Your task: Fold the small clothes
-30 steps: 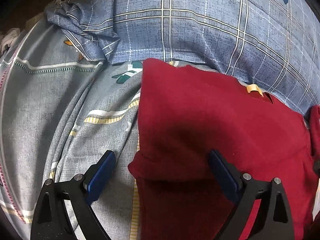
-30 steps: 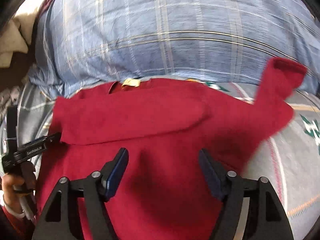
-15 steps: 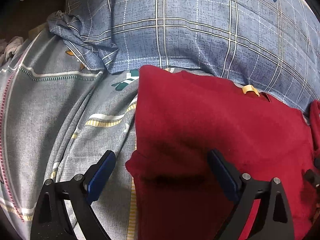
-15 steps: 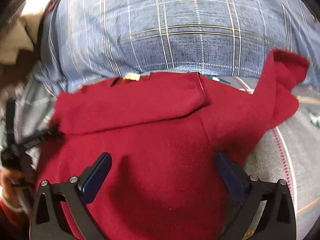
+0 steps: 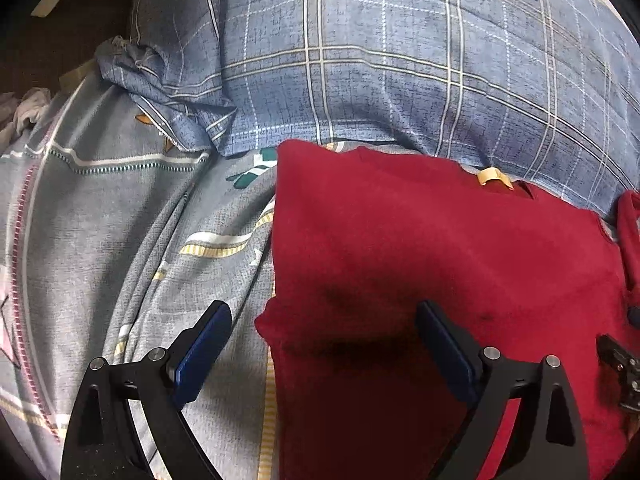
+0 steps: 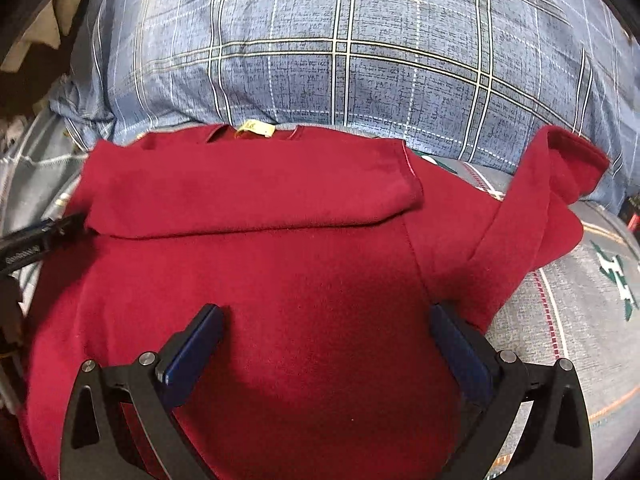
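While the red shirt (image 6: 280, 280) is spread on the bed (image 5: 100, 240) against the plaid pillow (image 6: 340, 60), both the left tool (image 5: 320, 344) and right tool (image 6: 326, 340) are held agape, empty; the unfolded right sleeve (image 6: 540, 200) could be snagged; the folded sleeve could be dragged loose.

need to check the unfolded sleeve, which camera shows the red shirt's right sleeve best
The right wrist view. There the unfolded sleeve of the red shirt shows whole, sticking out over the bedsheet toward the plaid pillow. The left wrist view catches only a red sliver at its right edge.
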{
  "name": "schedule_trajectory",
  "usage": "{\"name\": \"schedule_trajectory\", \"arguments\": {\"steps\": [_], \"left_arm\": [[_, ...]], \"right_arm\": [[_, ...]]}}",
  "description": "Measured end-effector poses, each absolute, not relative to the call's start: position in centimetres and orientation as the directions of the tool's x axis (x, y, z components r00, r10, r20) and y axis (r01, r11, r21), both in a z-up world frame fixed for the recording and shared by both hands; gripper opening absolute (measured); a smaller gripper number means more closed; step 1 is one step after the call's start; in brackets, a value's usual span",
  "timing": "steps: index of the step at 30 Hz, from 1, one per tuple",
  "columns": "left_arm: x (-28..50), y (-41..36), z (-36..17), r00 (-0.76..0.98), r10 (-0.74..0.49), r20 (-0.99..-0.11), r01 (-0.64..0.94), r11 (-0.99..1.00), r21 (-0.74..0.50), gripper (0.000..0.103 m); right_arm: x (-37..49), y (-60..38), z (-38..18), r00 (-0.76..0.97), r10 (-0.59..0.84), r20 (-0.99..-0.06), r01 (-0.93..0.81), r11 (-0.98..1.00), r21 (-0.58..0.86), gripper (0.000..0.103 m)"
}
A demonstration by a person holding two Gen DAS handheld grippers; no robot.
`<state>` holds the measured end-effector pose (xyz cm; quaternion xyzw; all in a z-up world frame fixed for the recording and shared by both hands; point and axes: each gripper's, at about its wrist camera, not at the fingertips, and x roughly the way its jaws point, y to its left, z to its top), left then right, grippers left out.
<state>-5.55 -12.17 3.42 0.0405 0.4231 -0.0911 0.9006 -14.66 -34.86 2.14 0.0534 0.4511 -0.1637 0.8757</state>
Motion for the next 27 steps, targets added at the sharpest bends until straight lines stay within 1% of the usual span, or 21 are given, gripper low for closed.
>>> {"name": "schedule_trajectory", "arguments": {"steps": [8, 12, 13, 16, 19, 21, 22, 23, 25, 26, 27], "left_arm": [[-8.7, -12.0, 5.1, 0.637, -0.231, -0.736, 0.264, 0.962, -0.074, 0.095], [-9.6, -12.6, 4.8, 0.597, -0.294, -0.747, 0.326, 0.939, -0.109, 0.095], [-9.9, -12.8, 4.8, 0.595, -0.298, -0.746, 0.337, 0.936, -0.106, 0.094], [-10.1, -12.7, 4.6, 0.602, -0.294, -0.742, 0.344, 0.935, -0.091, 0.095], [-9.7, -12.6, 4.1, 0.581, -0.291, -0.760, 0.334, 0.937, -0.103, 0.094], [-9.2, -12.6, 3.7, 0.564, -0.295, -0.771, 0.324, 0.938, -0.121, 0.095], [-9.0, -12.7, 3.7, 0.562, -0.293, -0.774, 0.319, 0.940, -0.124, 0.094], [-8.7, -12.9, 3.6, 0.559, -0.292, -0.776, 0.316, 0.940, -0.127, 0.094], [-8.2, -13.2, 3.5, 0.555, -0.291, -0.779, 0.319, 0.940, -0.124, 0.094], [-8.1, -13.3, 3.4, 0.553, -0.287, -0.783, 0.320, 0.940, -0.118, 0.094], [-8.1, -13.5, 3.3, 0.551, -0.284, -0.785, 0.322, 0.940, -0.114, 0.094]], "right_arm": [[-14.5, -34.9, 1.9, 0.537, -0.245, -0.807, 0.332, 0.941, -0.065, 0.103], [-14.6, -34.9, 2.2, 0.533, -0.240, -0.811, 0.333, 0.941, -0.059, 0.103], [-14.7, -35.0, 2.5, 0.535, -0.235, -0.812, 0.338, 0.940, -0.050, 0.101], [-15.8, -36.1, 4.9, 0.610, -0.185, -0.771, 0.344, 0.938, 0.047, 0.101], [-17.5, -39.0, 7.4, 0.656, -0.255, -0.710, 0.429, 0.900, 0.073, 0.101], [-18.4, -41.9, 7.9, 0.642, -0.305, -0.703, 0.514, 0.852, 0.099, 0.100], [-19.0, -43.7, 8.0, 0.635, -0.318, -0.704, 0.564, 0.814, 0.141, 0.098], [-19.5, -45.7, 7.9, 0.632, -0.317, -0.707, 0.611, 0.765, 0.204, 0.093], [-20.1, -48.8, 7.8, 0.641, -0.277, -0.716, 0.647, 0.697, 0.309, 0.089], [-19.8, -50.3, 8.0, 0.643, -0.274, -0.715, 0.656, 0.679, 0.331, 0.089], [-19.3, -51.5, 8.3, 0.634, -0.296, -0.715, 0.669, 0.674, 0.314, 0.089]]}}
